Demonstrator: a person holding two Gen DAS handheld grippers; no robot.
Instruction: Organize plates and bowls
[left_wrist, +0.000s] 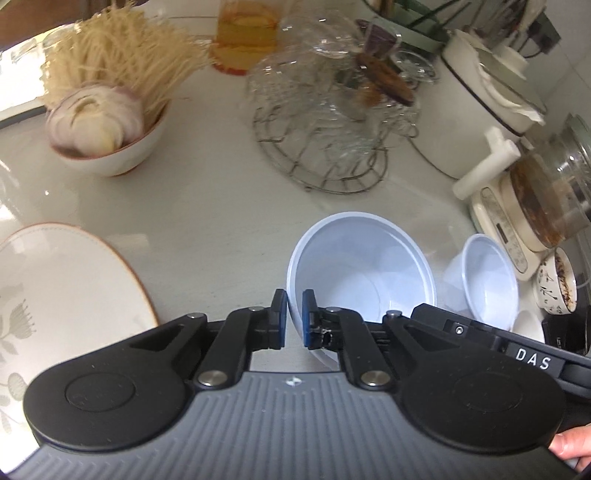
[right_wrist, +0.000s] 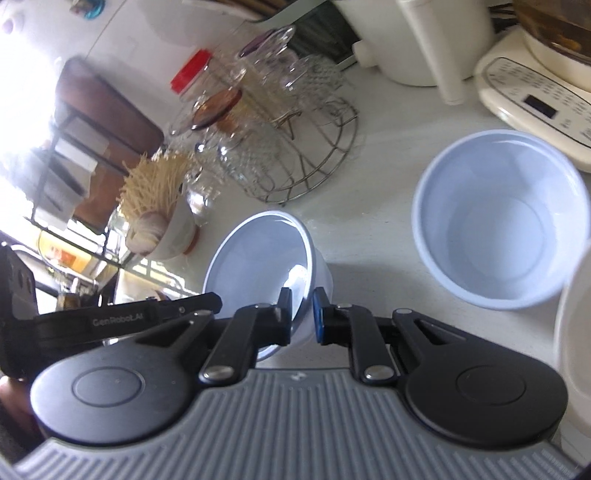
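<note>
- Wide bowl (left_wrist: 364, 266) tilted above the counter (left_wrist: 207, 206), rim clamped on two sides by left gripper (left_wrist: 294, 319) and right gripper (right_wrist: 302, 315).
- Deep bowl (right_wrist: 498, 218) just beside, upright.
- Plate (left_wrist: 66, 280) well apart, left.
- Wire rack (left_wrist: 325, 158) behind.

Home kitchen, lived-in. Pale countertop (left_wrist: 207, 206) crowded: ahead of left claw, wire rack (left_wrist: 325, 155) stacked with glass cups; far left of it, bowl (left_wrist: 110, 155) with cut onion and dry noodles. To right, cream electric kettle base with button panel (left_wrist: 506, 229) under glass pot, white cooker (left_wrist: 480, 110) behind. Flowered plate (left_wrist: 62, 295) at left. Beyond right claw, red-lidded jar (right_wrist: 192, 74), dark shelving (right_wrist: 92, 122) by bright window.
</note>
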